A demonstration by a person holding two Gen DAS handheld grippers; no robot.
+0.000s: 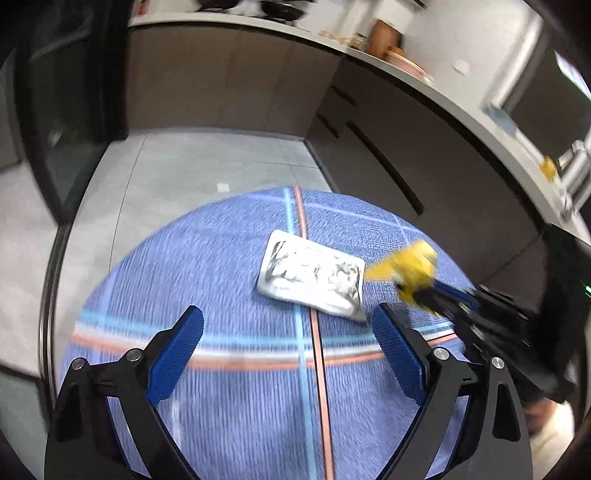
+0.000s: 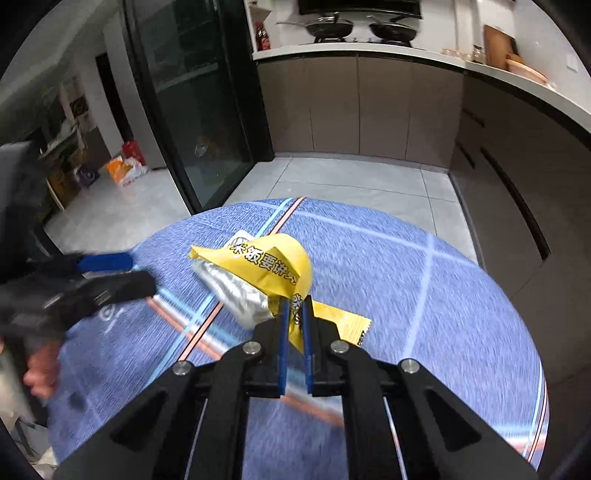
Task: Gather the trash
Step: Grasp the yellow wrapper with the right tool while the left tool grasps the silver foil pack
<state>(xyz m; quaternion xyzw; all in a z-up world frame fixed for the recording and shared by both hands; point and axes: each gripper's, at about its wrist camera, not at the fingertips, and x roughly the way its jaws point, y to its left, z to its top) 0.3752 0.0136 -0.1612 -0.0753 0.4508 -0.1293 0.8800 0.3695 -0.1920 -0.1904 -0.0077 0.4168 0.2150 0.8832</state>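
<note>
A silver foil packet (image 1: 312, 278) lies flat on the round blue table (image 1: 229, 266). My left gripper (image 1: 288, 325) is open and empty, its jaws wide apart just short of the packet. My right gripper (image 2: 294, 308) is shut on a yellow snack wrapper (image 2: 271, 264) with a silver inside, held above the table (image 2: 424, 295). In the left wrist view the right gripper (image 1: 417, 291) holds the yellow wrapper (image 1: 406, 267) just right of the foil packet. In the right wrist view the left gripper (image 2: 118, 271) shows at the left, blurred.
Kitchen cabinets (image 2: 369, 107) and a counter with pans (image 2: 332, 26) stand behind the table. A dark glass door (image 2: 199, 110) is at the left. Grey floor tiles (image 2: 351, 177) surround the table. Bags (image 2: 123, 168) lie on the far floor.
</note>
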